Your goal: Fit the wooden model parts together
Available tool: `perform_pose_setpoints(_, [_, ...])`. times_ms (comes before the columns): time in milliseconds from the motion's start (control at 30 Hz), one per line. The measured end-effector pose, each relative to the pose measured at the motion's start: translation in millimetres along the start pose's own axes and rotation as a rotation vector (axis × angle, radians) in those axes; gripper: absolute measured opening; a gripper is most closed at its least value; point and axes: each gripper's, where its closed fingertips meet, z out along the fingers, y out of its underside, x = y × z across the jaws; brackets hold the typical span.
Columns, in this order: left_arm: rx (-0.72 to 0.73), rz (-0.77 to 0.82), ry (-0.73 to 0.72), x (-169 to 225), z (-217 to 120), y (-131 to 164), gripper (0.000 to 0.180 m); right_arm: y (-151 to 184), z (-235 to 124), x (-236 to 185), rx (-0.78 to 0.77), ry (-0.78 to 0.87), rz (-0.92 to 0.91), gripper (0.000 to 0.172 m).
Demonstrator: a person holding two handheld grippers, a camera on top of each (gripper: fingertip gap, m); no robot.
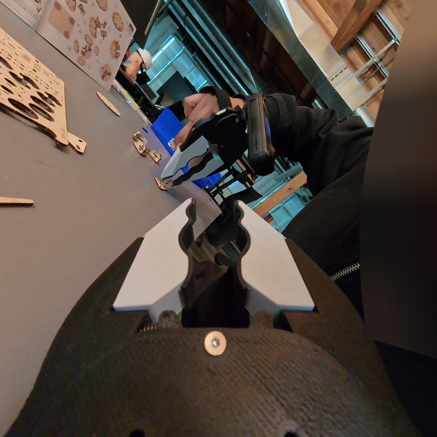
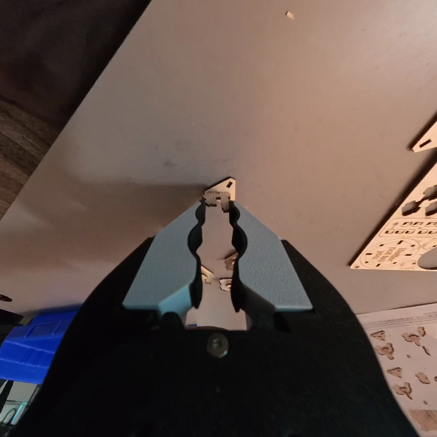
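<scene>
My right gripper (image 2: 217,205) is shut on a small toothed wooden piece (image 2: 216,198), with a black pad pressing on each side. The piece sits at the edge of a small triangular wooden plate (image 2: 225,188) that lies on the grey table (image 2: 260,94). The left wrist view shows the same right gripper (image 1: 170,182), tips down at the table, holding the piece (image 1: 163,184), with a person's hand (image 1: 201,106) on it. My left gripper (image 1: 214,203) is open and empty, hovering low over the table's near edge, a short way from the right gripper.
A wooden sheet with cut-out holes (image 1: 30,94) and a printed instruction sheet (image 1: 89,35) lie at the left. A wooden disc (image 1: 108,103), several small wooden pieces (image 1: 144,147), a triangular tab (image 1: 76,143) and a wooden strip (image 1: 16,201) lie loose. A blue bin (image 1: 165,127) stands beyond the table. Tip to tip, the grippers are about 20 cm apart.
</scene>
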Motion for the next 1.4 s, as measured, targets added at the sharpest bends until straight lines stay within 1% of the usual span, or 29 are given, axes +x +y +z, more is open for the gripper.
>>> perform_pose_setpoints(333, [-0.002, -0.006, -0.002, -1.2, 0.2, 0.4, 0.030, -1.8, 0.0, 0.4, 0.009, -0.018, 0.042, 0.018])
perform_pose_setpoints(500, [0.000, -0.010, 0.002, -0.6, 0.4, 0.4, 0.030, -1.9, 0.2, 0.5, -0.001, -0.010, 0.067, 0.018])
perform_pose_setpoints(767, [0.002, -0.014, 0.003, -0.5, -0.1, 0.1, 0.030, -1.5, 0.9, 0.2, -0.030, -0.039, 0.112, 0.018])
perform_pose_setpoints(1400, [0.009, -0.028, 0.025, 3.8, 0.4, -0.6, 0.030, -2.4, 2.6, -0.4, -0.034, -0.097, 0.323, 0.017])
